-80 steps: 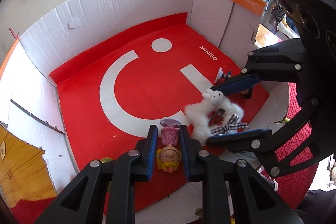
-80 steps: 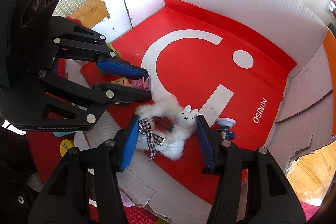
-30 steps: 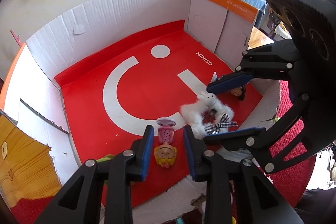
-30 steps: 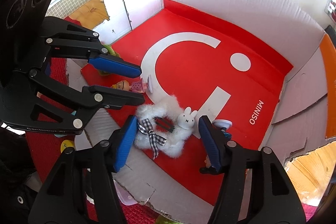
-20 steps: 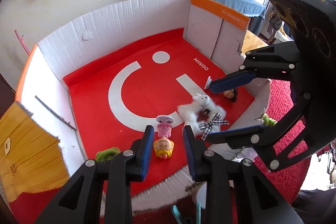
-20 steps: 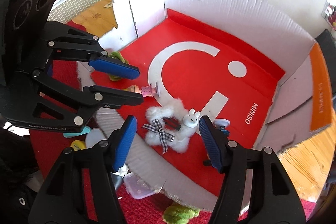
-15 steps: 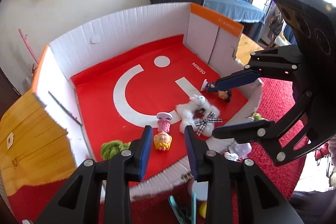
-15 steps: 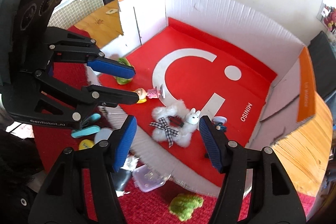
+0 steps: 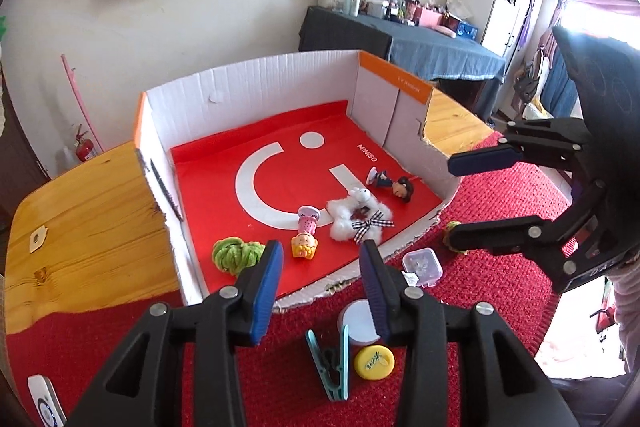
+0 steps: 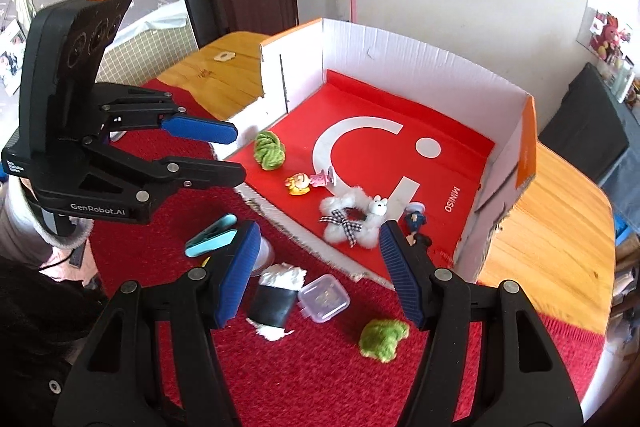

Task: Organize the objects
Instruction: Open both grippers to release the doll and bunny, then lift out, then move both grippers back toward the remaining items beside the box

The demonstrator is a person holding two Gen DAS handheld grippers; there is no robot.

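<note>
A white cardboard box (image 9: 248, 83) with a red floor lies open toward me. Inside lie a pink-and-yellow doll (image 9: 305, 237), a white fluffy scrunchie with a bunny head (image 9: 358, 219), a dark-haired figure (image 9: 394, 185) and a green knitted ball (image 9: 234, 253). My left gripper (image 9: 320, 255) hangs above the box's torn front edge; its jaws are opening and hold nothing. To the right, my right gripper (image 10: 319, 231) stands open and empty, over the red mat just in front of the scrunchie (image 10: 352, 221).
On the red mat (image 9: 280, 387) before the box lie a clear small case (image 9: 422, 263), a white round lid (image 9: 360, 317), a teal clip (image 9: 332, 367), a yellow cap (image 9: 374, 361), a green tuft (image 10: 382, 339) and a black-and-white bundle (image 10: 276, 303). Wooden tabletop (image 9: 80, 227) flanks the box.
The left gripper let go of the doll, which stays lying in the box. Both grippers drew back and up out of the box, and the left jaws spread wider.
</note>
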